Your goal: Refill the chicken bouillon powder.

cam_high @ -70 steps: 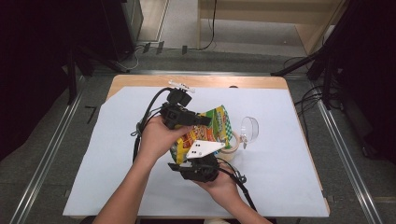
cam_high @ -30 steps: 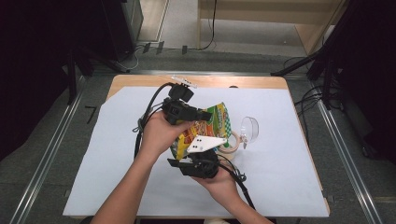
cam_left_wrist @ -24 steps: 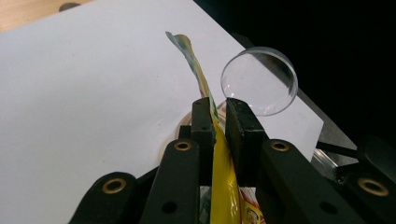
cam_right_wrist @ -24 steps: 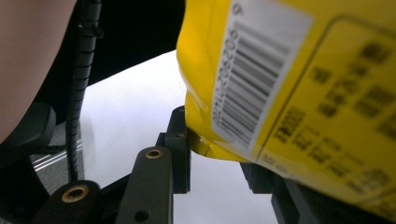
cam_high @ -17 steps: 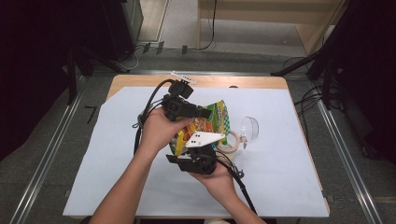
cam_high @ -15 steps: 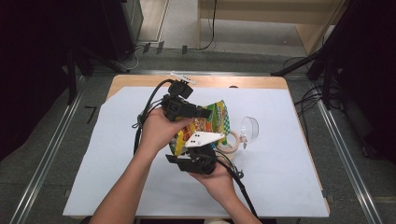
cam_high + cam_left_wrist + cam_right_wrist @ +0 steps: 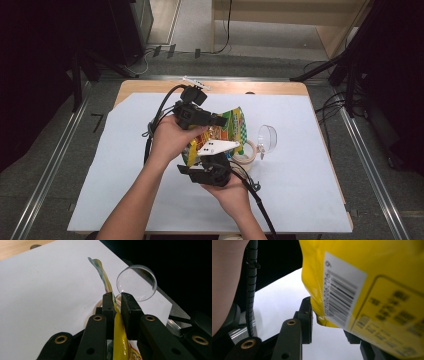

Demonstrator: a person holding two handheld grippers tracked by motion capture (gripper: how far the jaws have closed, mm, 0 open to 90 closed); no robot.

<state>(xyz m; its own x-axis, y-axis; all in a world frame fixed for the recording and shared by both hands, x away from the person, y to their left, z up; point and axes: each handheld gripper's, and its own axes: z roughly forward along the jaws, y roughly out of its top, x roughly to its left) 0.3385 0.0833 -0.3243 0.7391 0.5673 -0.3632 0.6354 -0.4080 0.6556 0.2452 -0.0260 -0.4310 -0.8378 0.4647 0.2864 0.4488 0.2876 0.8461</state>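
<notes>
white sheeting [image 7: 125, 165] covers your wooden table [image 7: 150, 86], with dark floor and two metal rails running off either side. at the left, your left hand [image 7: 170, 137] holds one left gripper [image 7: 220, 121] over the middle of the sheet; its two black fingers [image 7: 110, 306] are pressed in on the thin top edge of one snack bag [image 7: 227, 131], pinching it so the bag hangs up off the table, yellow with green and red print. below it, your right hand [image 7: 231, 192] carries one right gripper [image 7: 215, 161], topped by one grey three-cornered plate [image 7: 216, 146], set against the bag's lower end; in the right gripper view the bag's yellow corner with one barcode [image 7: 342, 300] sits between the two jaws, one finger [image 7: 305, 320] stands off from it, the other is hidden behind the bag, so you cannot tell whether they grip. just right of the bag lies one roll of tape [image 7: 248, 151], touching one clear plastic cup [image 7: 267, 138] on its side.
</notes>
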